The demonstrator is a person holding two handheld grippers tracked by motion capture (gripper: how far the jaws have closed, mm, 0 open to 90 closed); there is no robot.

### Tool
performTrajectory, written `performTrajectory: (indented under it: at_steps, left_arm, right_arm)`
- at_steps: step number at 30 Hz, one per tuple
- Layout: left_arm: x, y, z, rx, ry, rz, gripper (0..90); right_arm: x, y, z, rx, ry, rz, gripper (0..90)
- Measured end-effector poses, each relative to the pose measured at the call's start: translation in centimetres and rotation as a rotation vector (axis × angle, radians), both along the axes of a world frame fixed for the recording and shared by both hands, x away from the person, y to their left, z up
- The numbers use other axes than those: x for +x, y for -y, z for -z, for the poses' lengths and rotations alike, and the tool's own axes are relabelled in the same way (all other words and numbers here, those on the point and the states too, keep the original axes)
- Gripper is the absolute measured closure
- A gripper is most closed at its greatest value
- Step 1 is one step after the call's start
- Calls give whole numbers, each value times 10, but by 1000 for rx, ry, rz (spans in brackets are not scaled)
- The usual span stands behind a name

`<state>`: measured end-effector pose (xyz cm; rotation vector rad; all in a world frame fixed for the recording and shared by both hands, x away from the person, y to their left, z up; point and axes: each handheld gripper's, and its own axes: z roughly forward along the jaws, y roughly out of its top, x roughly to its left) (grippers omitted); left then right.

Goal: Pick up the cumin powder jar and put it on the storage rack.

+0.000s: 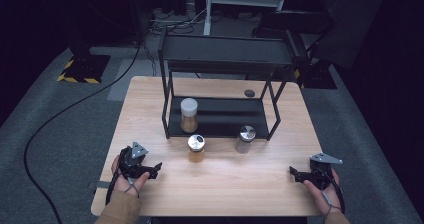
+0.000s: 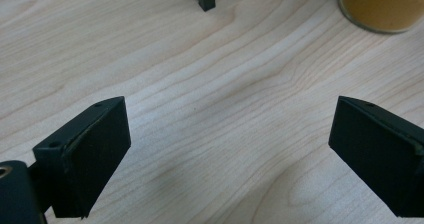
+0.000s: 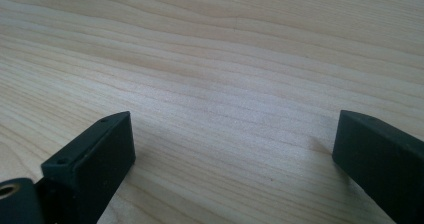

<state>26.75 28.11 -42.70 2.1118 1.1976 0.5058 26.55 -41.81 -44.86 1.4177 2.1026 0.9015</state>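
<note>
Jars standing around a black rack (image 1: 220, 59) on the table (image 1: 220, 184).
Both jaws gaping empty: left gripper (image 1: 156, 168) sitting near-left of the amber jar (image 1: 196, 148), right gripper (image 1: 292, 171) near-right of the silver-capped jar (image 1: 245, 138).

The left tool (image 1: 155, 169) sits low in the person's left hand (image 1: 129, 176), with its two jaws wide apart. The right tool (image 1: 294, 173) sits in the right hand (image 1: 320, 185), jaws wide apart too. Both point inward.
</note>
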Motion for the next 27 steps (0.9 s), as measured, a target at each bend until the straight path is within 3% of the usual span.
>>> performTrajectory:
  at_steps: [10,18,27]
  left_arm:
    - [9,5,0,30,-52,6,35]
    - [14,4,6,20,-85,-1,35]
    - [9,0,17,-5,-41,8,2]
  right_arm:
    - [0,0,0,0,0,0,33]
    - [0,0,0,0,0,0,33]
    - [0,0,0,0,0,0,33]
